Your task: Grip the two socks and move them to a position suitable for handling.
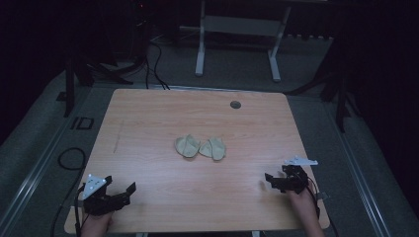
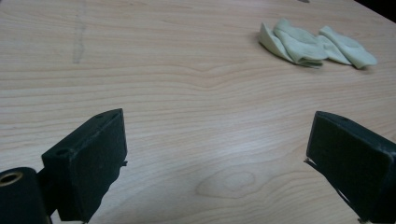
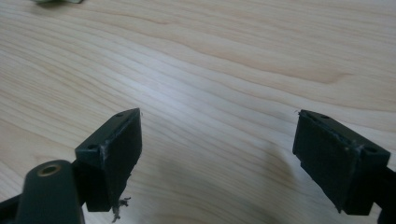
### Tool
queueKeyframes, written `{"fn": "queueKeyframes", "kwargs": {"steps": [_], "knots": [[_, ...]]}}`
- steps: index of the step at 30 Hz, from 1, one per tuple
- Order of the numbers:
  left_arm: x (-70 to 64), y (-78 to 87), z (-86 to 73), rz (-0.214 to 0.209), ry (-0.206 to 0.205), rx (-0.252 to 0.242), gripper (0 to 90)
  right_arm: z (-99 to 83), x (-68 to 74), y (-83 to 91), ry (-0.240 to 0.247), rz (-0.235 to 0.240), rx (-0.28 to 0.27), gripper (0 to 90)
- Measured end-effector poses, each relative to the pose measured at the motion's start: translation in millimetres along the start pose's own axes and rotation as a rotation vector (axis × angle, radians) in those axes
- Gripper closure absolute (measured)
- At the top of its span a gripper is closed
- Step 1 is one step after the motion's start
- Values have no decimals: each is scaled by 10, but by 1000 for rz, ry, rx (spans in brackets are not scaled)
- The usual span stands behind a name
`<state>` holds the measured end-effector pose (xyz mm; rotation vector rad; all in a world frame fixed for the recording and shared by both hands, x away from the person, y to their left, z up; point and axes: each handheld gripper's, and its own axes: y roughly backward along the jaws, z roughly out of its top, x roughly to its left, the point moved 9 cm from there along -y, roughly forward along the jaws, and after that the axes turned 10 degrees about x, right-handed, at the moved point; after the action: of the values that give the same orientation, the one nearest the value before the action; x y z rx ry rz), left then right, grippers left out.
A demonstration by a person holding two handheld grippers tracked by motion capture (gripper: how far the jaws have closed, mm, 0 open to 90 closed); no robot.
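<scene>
I hold my left gripper (image 1: 123, 193) at the lower left of the high view, low over the wooden tabletop (image 1: 163, 113), its jaws spread wide with nothing between them. My right gripper (image 1: 269, 181) sits at the lower right of that view, also gaping wide and empty. Two pale, crumpled cloth pieces (image 1: 200, 147) lie side by side near the middle of the tabletop, touching each other and well apart from both grippers. In my left gripper view they show at the upper right (image 2: 313, 44), beyond bare wood grain. A small dark round hole (image 1: 235, 104) marks the tabletop's far edge
</scene>
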<state>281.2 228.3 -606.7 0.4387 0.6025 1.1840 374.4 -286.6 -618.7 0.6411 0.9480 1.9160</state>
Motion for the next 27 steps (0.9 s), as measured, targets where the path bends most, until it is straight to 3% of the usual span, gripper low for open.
{"fn": "queueKeyframes", "kwargs": {"steps": [5, 11, 18, 19, 23, 26, 27], "knots": [[-33, -4, -19, -16, -16, 17, 50, 106, 166, -80, 44, 14, 12, 152], [-35, -4, -23, -5, -29, 27, 50, 323, 384, -162, 82, 39, 5, 149], [-13, -8, -25, -7, -16, 25, 49, 531, 639, -291, 104, 92, 0, 139], [-19, -17, -30, -16, -13, 27, 50, 602, 742, -342, 120, 112, 10, 138], [-25, -19, -24, -18, -15, 23, 50, 743, 900, -412, 122, 151, 13, 138], [-34, -20, -22, -22, -21, 22, 49, 866, 1012, -471, 145, 132, 21, 135], [-38, -25, -24, -24, -25, 24, 50, 912, 1060, -483, 147, 145, 12, 134]]}}
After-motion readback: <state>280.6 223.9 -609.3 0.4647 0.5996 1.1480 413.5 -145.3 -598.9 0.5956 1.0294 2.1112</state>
